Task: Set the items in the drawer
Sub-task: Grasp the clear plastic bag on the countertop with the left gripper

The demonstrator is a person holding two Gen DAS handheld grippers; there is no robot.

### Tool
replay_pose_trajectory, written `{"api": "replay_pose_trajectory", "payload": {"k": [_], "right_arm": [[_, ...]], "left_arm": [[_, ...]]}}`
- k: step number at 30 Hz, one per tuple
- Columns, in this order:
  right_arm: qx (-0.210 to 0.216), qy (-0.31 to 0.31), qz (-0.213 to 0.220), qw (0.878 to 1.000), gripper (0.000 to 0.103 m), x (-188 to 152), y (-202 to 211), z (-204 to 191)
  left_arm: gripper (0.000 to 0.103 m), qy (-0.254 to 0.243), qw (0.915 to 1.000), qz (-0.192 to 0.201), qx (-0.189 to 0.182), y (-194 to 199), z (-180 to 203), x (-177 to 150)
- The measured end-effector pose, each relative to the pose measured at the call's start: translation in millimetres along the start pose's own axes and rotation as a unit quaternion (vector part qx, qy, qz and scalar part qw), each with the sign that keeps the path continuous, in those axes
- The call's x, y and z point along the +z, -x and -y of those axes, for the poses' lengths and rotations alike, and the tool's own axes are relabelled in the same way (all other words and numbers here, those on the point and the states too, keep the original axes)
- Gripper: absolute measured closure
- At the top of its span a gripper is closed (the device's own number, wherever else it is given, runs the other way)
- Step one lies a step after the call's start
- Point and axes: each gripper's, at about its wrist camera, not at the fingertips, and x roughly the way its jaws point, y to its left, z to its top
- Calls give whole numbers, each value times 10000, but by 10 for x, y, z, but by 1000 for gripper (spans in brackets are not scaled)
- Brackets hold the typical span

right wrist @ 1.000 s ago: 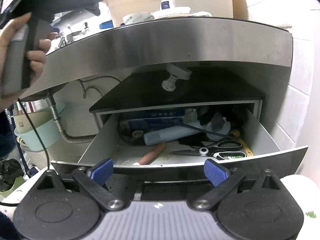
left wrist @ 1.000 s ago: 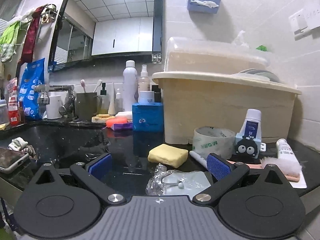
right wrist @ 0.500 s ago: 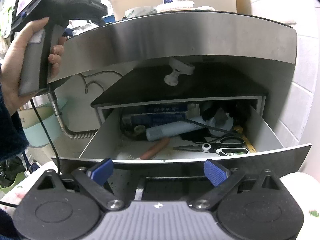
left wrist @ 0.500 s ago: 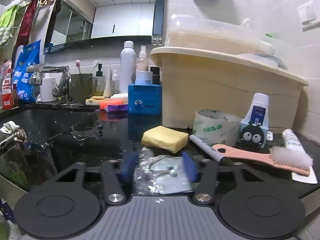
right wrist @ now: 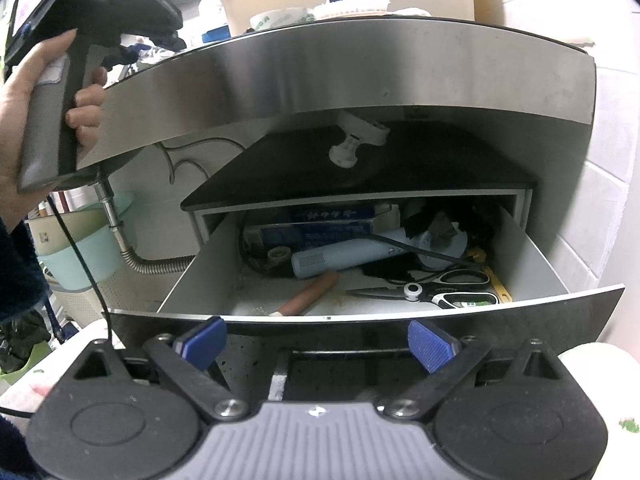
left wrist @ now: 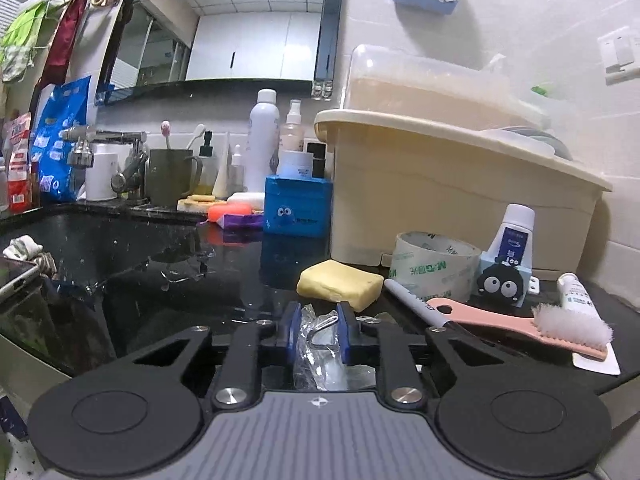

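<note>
Black worktop [left wrist: 168, 256], tiled bathroom. Left hand-held gripper [left wrist: 319, 330] pinches bag [left wrist: 316, 344] at front edge; right hand-held gripper [right wrist: 316, 344] spread before open drawer [right wrist: 532, 256].

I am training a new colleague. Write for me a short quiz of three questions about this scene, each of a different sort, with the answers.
1. True or false: the left gripper is shut on the clear plastic packet.
2. Which thing lies in the open drawer? A) scissors B) tape roll C) pink brush
3. Fill in: the yellow sponge lies on the black ____.

Key: 1. True. 2. A. 3. Counter.
</note>
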Motion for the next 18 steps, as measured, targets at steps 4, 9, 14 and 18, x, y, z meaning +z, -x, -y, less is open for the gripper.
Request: {"api": "replay_pose_trajectory", "payload": {"k": [4,9,14,18], "right_arm": [[-4,-9,-1,10000,5,1,-2,5],[4,1,9,10000,5,2,0,-1],[0,-10,39,10000,5,7,9,1],[-7,-44,58,10000,5,11,18,13]], "left_arm": [[85,-1,9999,-22,-126,103,-27,35],[85,55,9992,-135,-372,238,-53,94],[85,161,9979,-335,-538,327,-90,152],[85,188,9974,-408,-570,399,-121,184]]}}
